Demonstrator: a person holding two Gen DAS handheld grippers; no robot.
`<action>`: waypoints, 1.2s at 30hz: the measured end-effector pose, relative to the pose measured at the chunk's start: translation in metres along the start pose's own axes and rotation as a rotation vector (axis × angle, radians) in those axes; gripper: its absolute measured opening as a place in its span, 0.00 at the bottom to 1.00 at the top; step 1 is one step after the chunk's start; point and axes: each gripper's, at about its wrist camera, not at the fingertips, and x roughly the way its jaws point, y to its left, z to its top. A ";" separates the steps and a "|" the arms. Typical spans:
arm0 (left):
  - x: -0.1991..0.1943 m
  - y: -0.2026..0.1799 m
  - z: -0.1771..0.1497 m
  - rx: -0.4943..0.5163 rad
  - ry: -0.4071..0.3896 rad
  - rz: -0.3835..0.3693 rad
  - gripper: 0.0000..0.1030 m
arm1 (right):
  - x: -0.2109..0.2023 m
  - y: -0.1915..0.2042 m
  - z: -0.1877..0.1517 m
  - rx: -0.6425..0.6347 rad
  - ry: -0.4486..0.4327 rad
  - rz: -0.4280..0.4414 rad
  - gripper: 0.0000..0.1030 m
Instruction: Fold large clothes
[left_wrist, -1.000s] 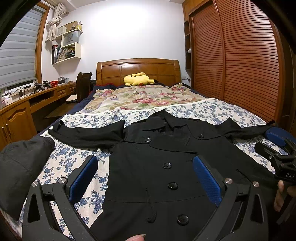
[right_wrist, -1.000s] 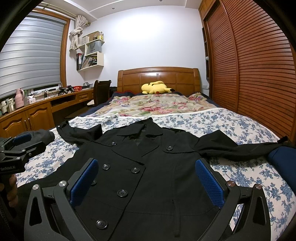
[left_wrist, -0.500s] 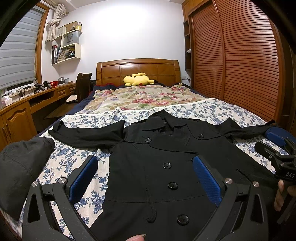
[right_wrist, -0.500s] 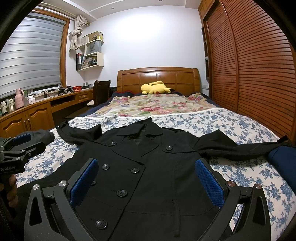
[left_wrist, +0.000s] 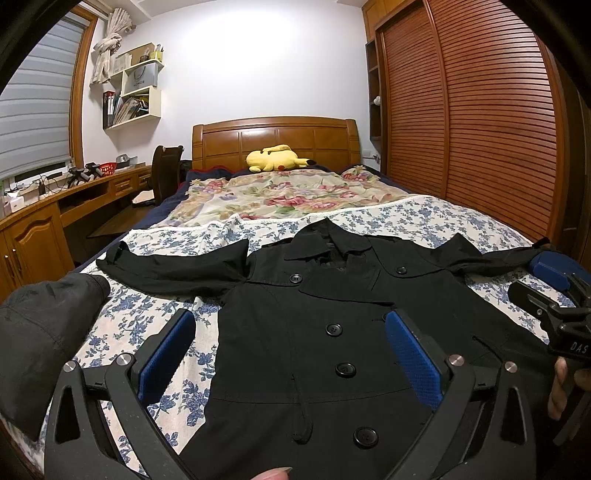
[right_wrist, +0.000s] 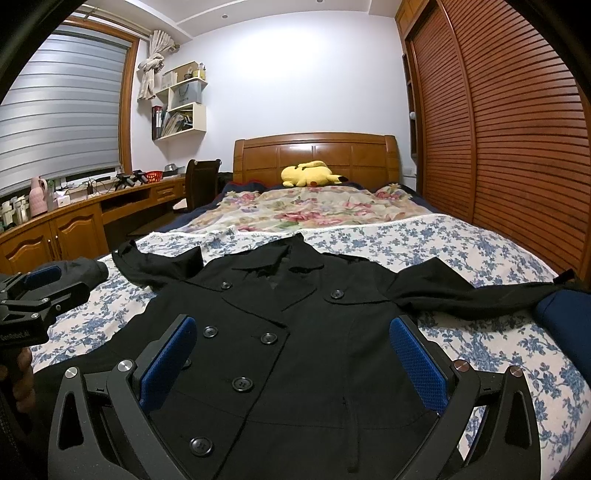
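Black double-breasted coat (left_wrist: 332, 332) lying face up, sleeves spread, on the floral bed (right_wrist: 461, 251).

Left hand-held gripper (left_wrist: 288, 350) and right hand-held gripper (right_wrist: 291, 354) are hovering over it, jaws apart, gripping nothing; pinching one layer risks dragging the coat askew.

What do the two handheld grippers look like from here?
Both the left gripper and right gripper are matte black frames with silver bolts and textured blue finger pads. White lettering marks their bodies. No cables or sleeves show.
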 end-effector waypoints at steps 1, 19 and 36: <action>0.000 0.000 0.000 0.000 0.000 -0.001 1.00 | 0.000 0.000 0.000 0.002 0.000 0.001 1.00; -0.001 -0.002 0.000 0.001 -0.001 0.000 1.00 | 0.000 0.000 -0.001 0.002 -0.003 0.002 1.00; -0.003 0.011 -0.001 -0.015 0.017 0.024 1.00 | 0.004 0.007 -0.001 -0.013 0.008 0.030 1.00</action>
